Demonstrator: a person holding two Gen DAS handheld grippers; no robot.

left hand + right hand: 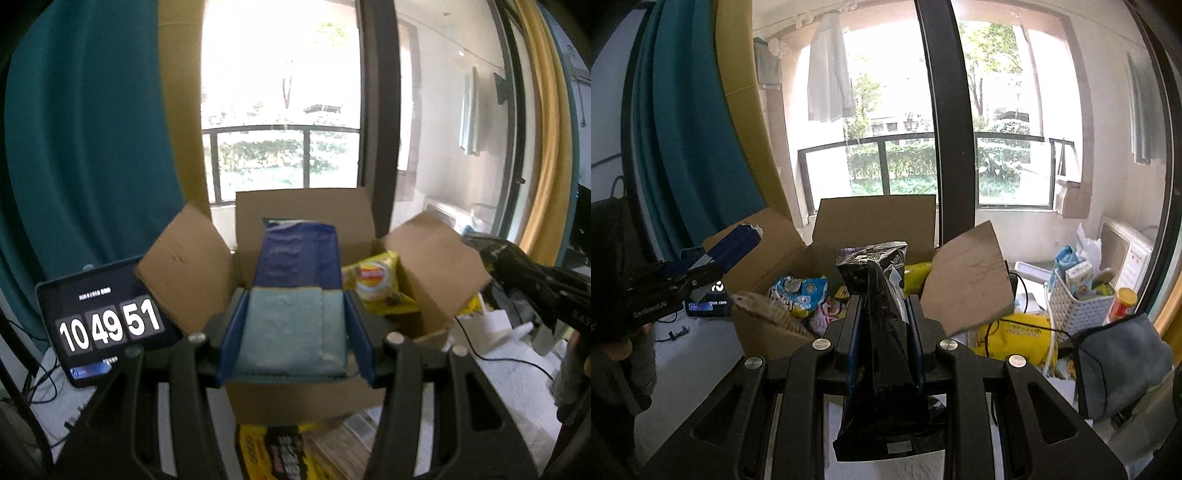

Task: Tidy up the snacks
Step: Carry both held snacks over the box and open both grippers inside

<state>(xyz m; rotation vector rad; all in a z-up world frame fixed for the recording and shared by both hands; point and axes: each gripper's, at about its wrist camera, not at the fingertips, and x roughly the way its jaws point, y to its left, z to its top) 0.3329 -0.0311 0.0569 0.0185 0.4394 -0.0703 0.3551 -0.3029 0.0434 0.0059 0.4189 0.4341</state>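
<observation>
Blue-jawed left gripper (295, 325): clamped on a blue packet (295, 280), held just before the open cardboard box (303, 214). Right gripper (882, 314): clamped on a black foil bag (882, 332), likewise short of the box. Advice: clear the raised flaps, lower each over bare space beside the yellow chip bag (376, 284), release low.

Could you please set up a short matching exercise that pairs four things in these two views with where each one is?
Things:
1. blue packet
2. black packet
3. yellow chip bag
4. red can

Places:
A. inside the cardboard box
B. beside the white basket
C. in the left gripper
D. in the right gripper

Pairs: 1-C, 2-D, 3-A, 4-B
</observation>
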